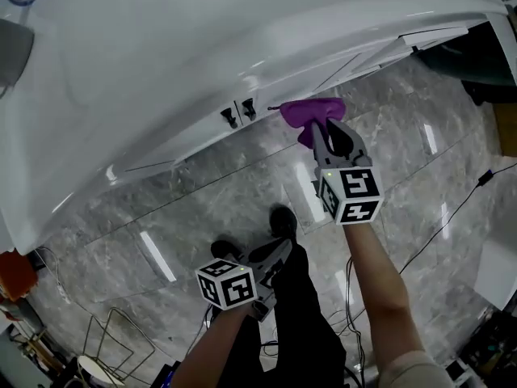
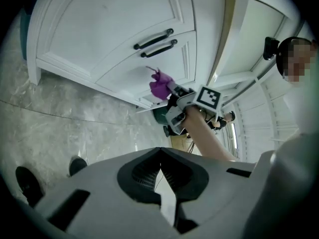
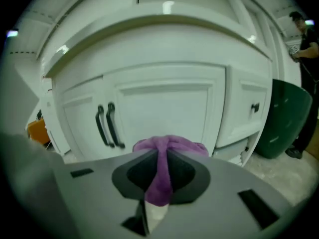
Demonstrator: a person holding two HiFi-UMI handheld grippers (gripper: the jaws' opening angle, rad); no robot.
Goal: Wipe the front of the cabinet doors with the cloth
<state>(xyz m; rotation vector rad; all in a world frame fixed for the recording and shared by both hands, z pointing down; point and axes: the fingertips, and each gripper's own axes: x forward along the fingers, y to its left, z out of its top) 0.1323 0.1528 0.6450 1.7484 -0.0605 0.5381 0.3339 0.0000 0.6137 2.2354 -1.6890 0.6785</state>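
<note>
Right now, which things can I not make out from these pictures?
- Whether the cloth touches the cabinet door: the bunch itself covers that spot in the head and right gripper views, and it is too small in the left gripper view.
- Most of that door's front, head view: the countertop overhangs it.
- Orange object, head view: cut off by the left edge.

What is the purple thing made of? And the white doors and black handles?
The purple cloth looks like soft fabric: it bunches and folds. The white cabinet doors seem painted wood or board, smooth and shiny. The black bar handles are probably metal, unsure.
</note>
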